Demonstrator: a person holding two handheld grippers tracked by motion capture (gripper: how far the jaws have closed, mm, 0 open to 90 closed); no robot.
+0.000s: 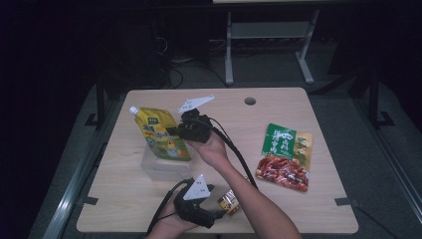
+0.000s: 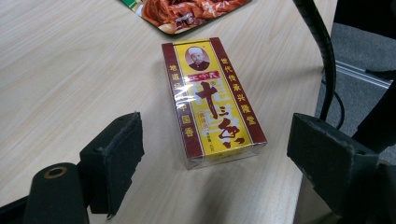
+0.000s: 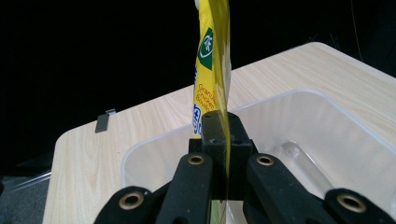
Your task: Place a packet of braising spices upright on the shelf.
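Right gripper [image 3: 219,154] fingers clamp yellow pouch [image 1: 160,133] | upright over tub [image 1: 164,168] (spout top-left)

High view dim overall; wooden table [image 1: 278,107] lit from above, room beyond table near black, corners darker. Soft shadows under forearms on table, no hard edges. Mild grain, fine print on packets unreadable. Left gripper view brighter, sharp on spice box [image 2: 212,100] at table edge, glare on its plastic wrap; jaws nearest camera soft. Right gripper view: black background behind table, yellow pouch [image 3: 212,60] glossy, clear tub [image 3: 327,126] hazy with reflections
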